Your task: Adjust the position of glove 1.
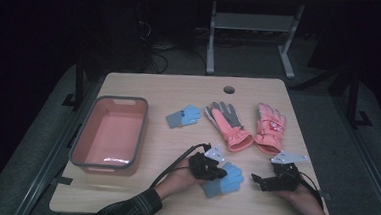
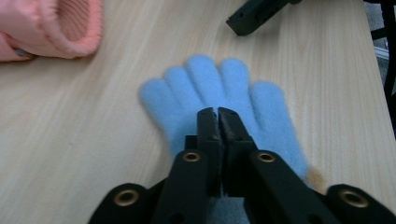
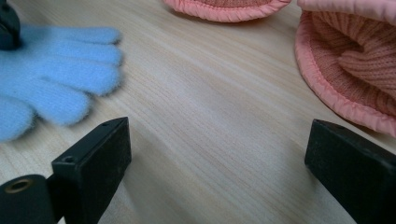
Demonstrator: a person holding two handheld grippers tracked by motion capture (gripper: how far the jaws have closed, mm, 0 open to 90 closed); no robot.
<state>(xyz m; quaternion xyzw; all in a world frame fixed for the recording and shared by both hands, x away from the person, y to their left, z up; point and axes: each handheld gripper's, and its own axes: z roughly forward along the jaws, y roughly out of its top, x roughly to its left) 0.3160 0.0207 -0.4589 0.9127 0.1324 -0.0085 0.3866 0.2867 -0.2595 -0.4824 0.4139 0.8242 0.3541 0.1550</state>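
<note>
On a wooden surface [image 1: 189,92], the left claw [image 2: 218,114] was closed, pinching the palm of a light blue glove [image 2: 224,98] lying flat near the front edge. The glove's fingers pointed away from that claw, toward the right claw [image 1: 256,180], which rested just beside it with jaws wide apart, holding nothing. A pink bin [image 1: 109,132] sat far left.
</note>
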